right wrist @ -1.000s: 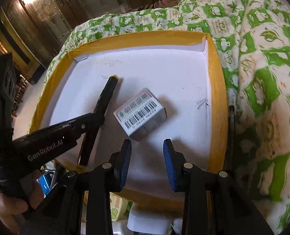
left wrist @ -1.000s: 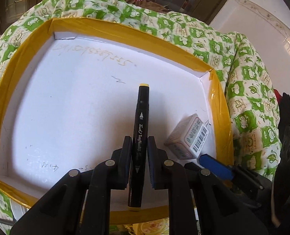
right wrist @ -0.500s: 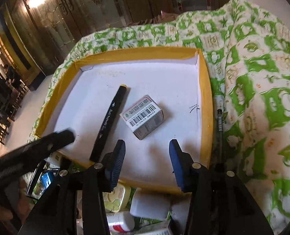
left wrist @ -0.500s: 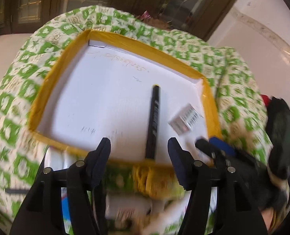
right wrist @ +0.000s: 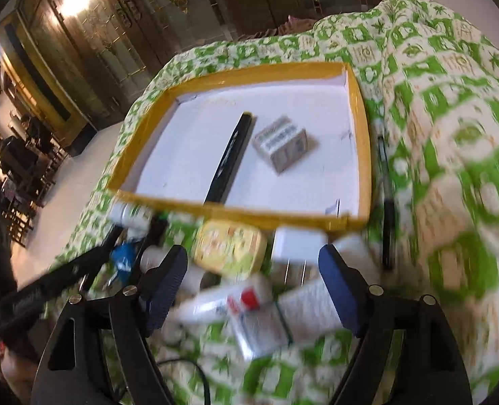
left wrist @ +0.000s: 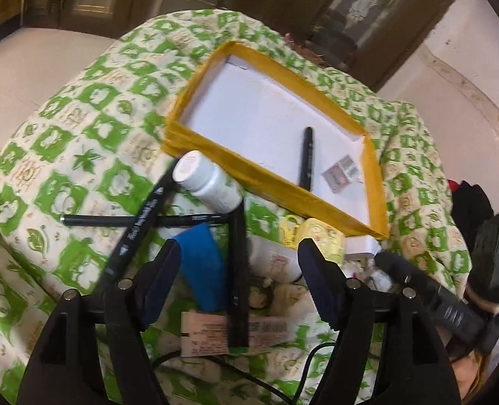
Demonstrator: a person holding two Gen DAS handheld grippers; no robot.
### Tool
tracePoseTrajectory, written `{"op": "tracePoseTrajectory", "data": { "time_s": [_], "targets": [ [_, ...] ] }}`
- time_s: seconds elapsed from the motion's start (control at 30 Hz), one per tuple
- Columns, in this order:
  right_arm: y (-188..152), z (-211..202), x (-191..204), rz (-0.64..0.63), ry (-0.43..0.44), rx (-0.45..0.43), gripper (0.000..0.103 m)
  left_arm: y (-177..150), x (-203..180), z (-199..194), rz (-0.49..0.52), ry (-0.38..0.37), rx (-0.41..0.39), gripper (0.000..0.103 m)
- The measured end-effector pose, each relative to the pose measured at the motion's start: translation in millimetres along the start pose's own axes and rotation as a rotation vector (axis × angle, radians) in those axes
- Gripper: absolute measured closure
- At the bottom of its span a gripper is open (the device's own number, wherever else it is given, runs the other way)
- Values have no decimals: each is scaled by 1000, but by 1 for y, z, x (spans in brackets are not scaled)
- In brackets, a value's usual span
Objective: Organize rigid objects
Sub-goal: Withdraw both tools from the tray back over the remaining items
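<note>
black plastic fills the bottom of both views: the left gripper (left wrist: 239, 278) and the right gripper (right wrist: 252, 288) hang with jaws spreading apart and nothing pinched between them, probably readying for a fresh pick.

just past the left gripper, at lower centre of its view, loose things lie heaped on the green-patterned cloth (left wrist: 47, 155): a blue block (left wrist: 202, 263), crossed black markers (left wrist: 138, 226), a white bottle (left wrist: 207, 182) on its side and a pale flat carton (left wrist: 215, 332). the right view shows the same heap, blurred, with a yellow tin (right wrist: 230, 248) touching the tray's near wall. these look unsorted, waiting their turn.

farther back, the yellow-rimmed tray (right wrist: 246, 214) already holds a black marker (right wrist: 230, 155) and a small barcoded box (right wrist: 283, 143) lying side by side, close together. most of its white floor to the left of the marker is bare, so there is room to set more down. anything lifted must clear the near wall, which stands right against the heap.
</note>
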State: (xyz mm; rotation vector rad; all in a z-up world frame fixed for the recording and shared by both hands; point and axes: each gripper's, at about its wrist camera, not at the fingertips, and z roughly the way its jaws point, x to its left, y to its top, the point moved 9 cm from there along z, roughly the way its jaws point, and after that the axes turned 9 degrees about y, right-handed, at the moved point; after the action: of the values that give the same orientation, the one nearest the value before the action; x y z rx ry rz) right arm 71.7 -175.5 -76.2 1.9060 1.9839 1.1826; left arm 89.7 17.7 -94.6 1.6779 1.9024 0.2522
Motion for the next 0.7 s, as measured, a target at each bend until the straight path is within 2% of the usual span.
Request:
{"op": "tracePoseTrajectory", "data": {
  "time_s": [0.07, 0.13, 0.3, 0.47, 0.5, 0.57, 0.63, 0.7],
  "targets": [
    [-9, -4, 5, -25, 1, 15, 27, -2, -6, 0, 37, 4, -7, 32],
    [-13, -6, 7, -39, 2, 23, 27, -10, -13, 5, 75, 6, 27, 32],
    [-17, -3, 1, -19, -1, 37, 27, -20, -25, 15, 174, 63, 54, 32],
    [-19, 0, -6, 8, -6, 54, 27, -22, -25, 16, 194, 89, 52, 33],
    [-19, 0, -7, 9, -6, 54, 27, -23, -24, 18, 194, 97, 60, 35],
    [-19, 0, -7, 5, -7, 53, 27, -25, -24, 22, 208, 102, 75, 55],
    [-19, 0, -6, -2, -10, 55, 27, -30, -28, 27, 239, 113, 97, 69],
    [-18, 0, -6, -8, -13, 57, 27, -34, -30, 30, 268, 134, 108, 73]
  ]
}}
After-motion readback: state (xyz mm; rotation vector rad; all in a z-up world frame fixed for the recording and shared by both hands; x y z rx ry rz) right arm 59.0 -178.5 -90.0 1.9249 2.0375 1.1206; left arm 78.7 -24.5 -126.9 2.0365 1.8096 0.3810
